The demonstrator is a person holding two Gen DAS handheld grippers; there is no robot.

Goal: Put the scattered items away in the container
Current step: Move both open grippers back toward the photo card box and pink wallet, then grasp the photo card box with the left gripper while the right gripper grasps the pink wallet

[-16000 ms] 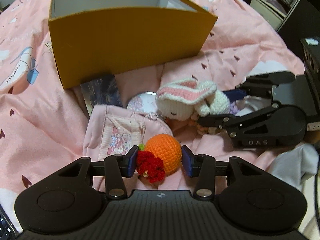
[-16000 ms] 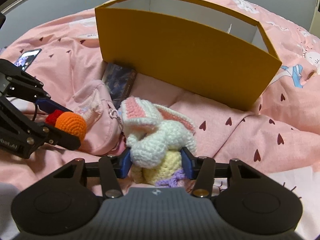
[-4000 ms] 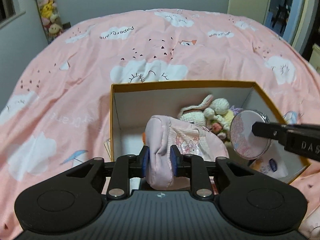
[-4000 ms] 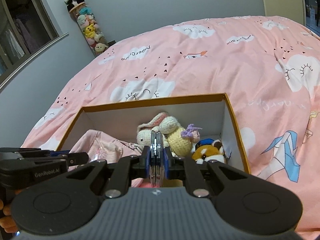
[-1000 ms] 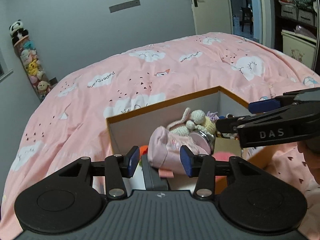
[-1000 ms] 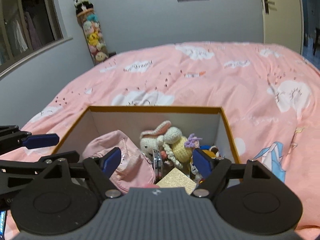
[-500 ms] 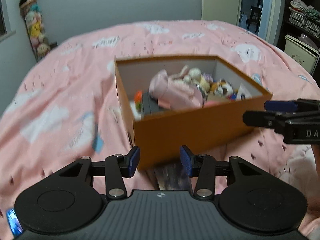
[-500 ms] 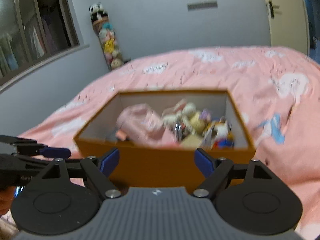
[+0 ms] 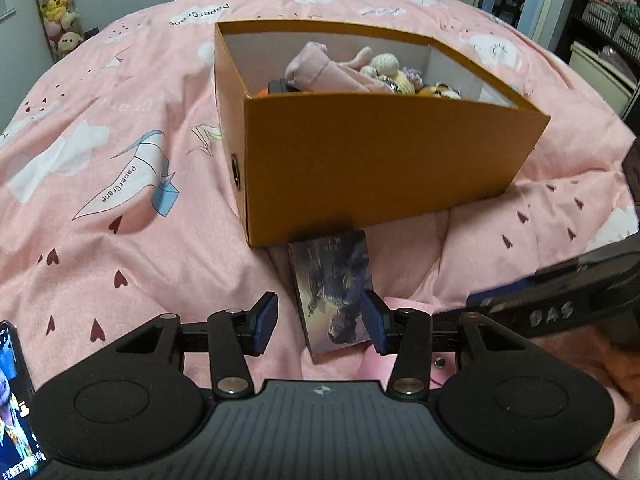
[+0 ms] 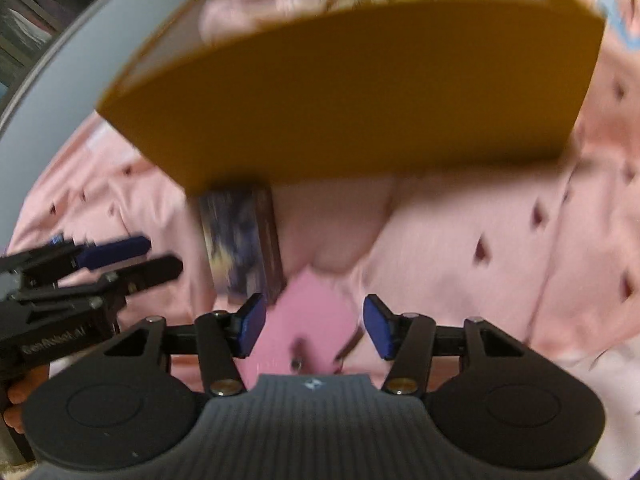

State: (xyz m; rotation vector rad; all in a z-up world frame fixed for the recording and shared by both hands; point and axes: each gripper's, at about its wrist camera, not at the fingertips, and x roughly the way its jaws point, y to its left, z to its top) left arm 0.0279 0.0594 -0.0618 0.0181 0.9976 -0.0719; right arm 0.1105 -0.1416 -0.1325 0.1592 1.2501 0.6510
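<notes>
The orange box [image 9: 372, 160] stands on the pink bed and holds a pink pouch [image 9: 320, 70], crocheted toys [image 9: 388, 66] and other items. A dark picture card box [image 9: 336, 288] lies on the bedding just in front of it, one end under the box's front edge. My left gripper [image 9: 320, 322] is open and empty, low over the card box's near end. My right gripper [image 10: 314, 332] is open and empty over a bright pink flat item [image 10: 316, 324]. In the blurred right wrist view the card box [image 10: 240, 244] lies left of the right gripper, and the orange box [image 10: 352, 92] fills the top.
A phone [image 9: 16, 404] with a lit screen lies at the left edge. The right gripper's arm [image 9: 560, 300] crosses in from the right of the left wrist view. The pink duvet [image 9: 120, 160] is rumpled around the box. Shelves [image 9: 608, 20] stand beyond the bed at right.
Both grippers dropped from above the box down to the bedding in front of it. The card box and pink item now lie just ahead of the open jaws.
</notes>
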